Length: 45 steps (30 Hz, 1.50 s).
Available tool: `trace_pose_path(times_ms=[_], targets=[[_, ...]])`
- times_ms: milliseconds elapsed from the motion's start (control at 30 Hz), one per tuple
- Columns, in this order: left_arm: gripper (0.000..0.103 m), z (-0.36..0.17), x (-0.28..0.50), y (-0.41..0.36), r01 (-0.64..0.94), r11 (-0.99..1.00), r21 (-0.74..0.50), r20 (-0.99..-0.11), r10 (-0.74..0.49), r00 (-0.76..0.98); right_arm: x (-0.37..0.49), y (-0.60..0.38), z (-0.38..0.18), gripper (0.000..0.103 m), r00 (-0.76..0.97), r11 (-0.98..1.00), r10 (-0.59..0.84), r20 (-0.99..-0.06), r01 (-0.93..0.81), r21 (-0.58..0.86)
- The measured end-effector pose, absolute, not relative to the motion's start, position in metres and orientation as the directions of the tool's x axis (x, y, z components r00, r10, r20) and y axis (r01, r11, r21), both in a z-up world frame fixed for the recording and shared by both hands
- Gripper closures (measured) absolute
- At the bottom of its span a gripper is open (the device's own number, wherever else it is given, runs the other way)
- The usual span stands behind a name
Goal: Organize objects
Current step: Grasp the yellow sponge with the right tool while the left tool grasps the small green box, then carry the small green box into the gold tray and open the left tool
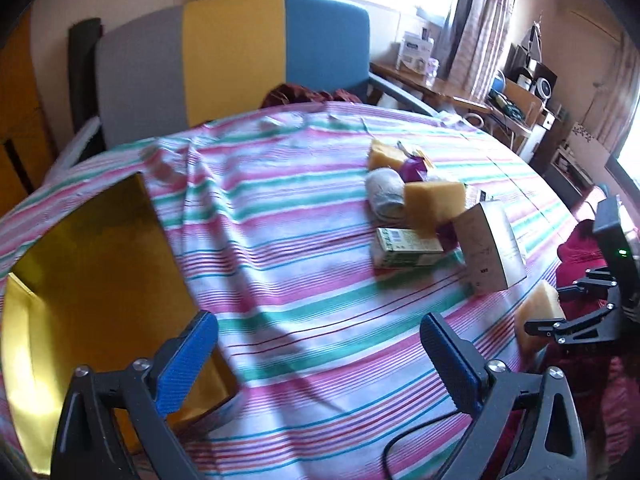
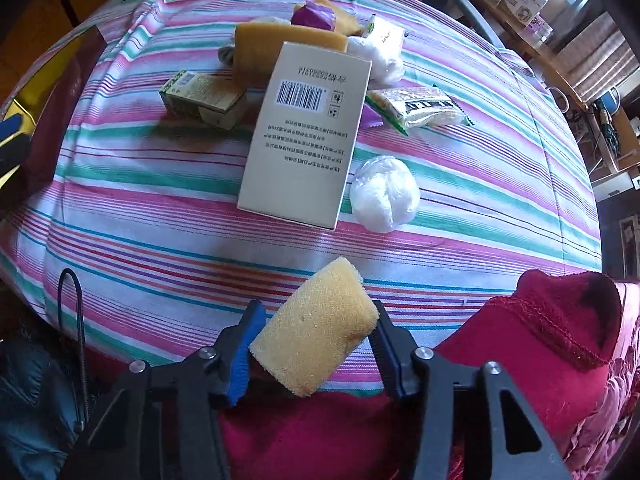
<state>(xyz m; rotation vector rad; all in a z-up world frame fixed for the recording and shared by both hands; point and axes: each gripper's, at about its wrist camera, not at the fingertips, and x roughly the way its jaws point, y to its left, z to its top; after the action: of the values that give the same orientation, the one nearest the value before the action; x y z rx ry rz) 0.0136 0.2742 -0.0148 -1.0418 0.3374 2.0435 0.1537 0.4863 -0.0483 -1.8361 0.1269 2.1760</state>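
Observation:
My right gripper (image 2: 316,320) is shut on a yellow sponge (image 2: 316,328) and holds it at the near edge of the striped table (image 2: 160,240); the sponge also shows in the left wrist view (image 1: 538,316). My left gripper (image 1: 320,348) is open and empty above the cloth, beside a gold box (image 1: 92,264) at the left. A pile lies mid-table: a tall beige carton (image 2: 304,132), a green-printed small box (image 2: 204,98), two more yellow sponges (image 1: 434,200), a purple packet (image 2: 314,16), a snack packet (image 2: 416,106), and white wrapped balls (image 2: 384,194).
A grey, yellow and blue chair (image 1: 232,60) stands behind the table. Red cloth (image 2: 552,332) lies at the near right edge. A cable (image 2: 78,320) hangs at the near left. Shelves and a desk with clutter (image 1: 520,96) are at the far right.

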Motion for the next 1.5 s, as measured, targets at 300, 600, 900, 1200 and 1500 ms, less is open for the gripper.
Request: trace_pose_path(times_ms=[300, 600, 900, 1200, 1500], targets=[[0.014, -0.041, 0.001, 0.335, -0.791, -0.602, -0.109, -0.828, 0.495, -0.263, 0.166, 0.489, -0.039, 0.052, -0.217, -0.954, 0.150, -0.965, -0.288, -0.083], [0.003, -0.048, 0.001, 0.403, -0.794, -0.606, -0.050, -0.849, 0.444, -0.285, 0.162, 0.494, -0.045, 0.052, -0.259, -0.953, 0.118, -0.959, -0.299, -0.037], [0.003, -0.068, 0.003, 0.440, -0.794, -0.608, -0.017, -0.874, 0.394, -0.283, 0.162, 0.496, -0.045, 0.052, -0.284, -0.954, 0.094, -0.954, -0.299, -0.005], [0.029, -0.065, 0.000, 0.399, -0.789, -0.606, -0.101, -0.860, 0.452, -0.236, 0.162, 0.499, -0.045, 0.053, -0.304, -0.952, 0.104, -0.947, -0.305, -0.007], [0.028, -0.013, -0.045, 0.262, -0.670, -0.731, -0.127, -0.795, 0.479, -0.372, 0.165, 0.496, -0.041, 0.053, -0.317, -0.947, 0.131, -0.939, -0.319, -0.025]])
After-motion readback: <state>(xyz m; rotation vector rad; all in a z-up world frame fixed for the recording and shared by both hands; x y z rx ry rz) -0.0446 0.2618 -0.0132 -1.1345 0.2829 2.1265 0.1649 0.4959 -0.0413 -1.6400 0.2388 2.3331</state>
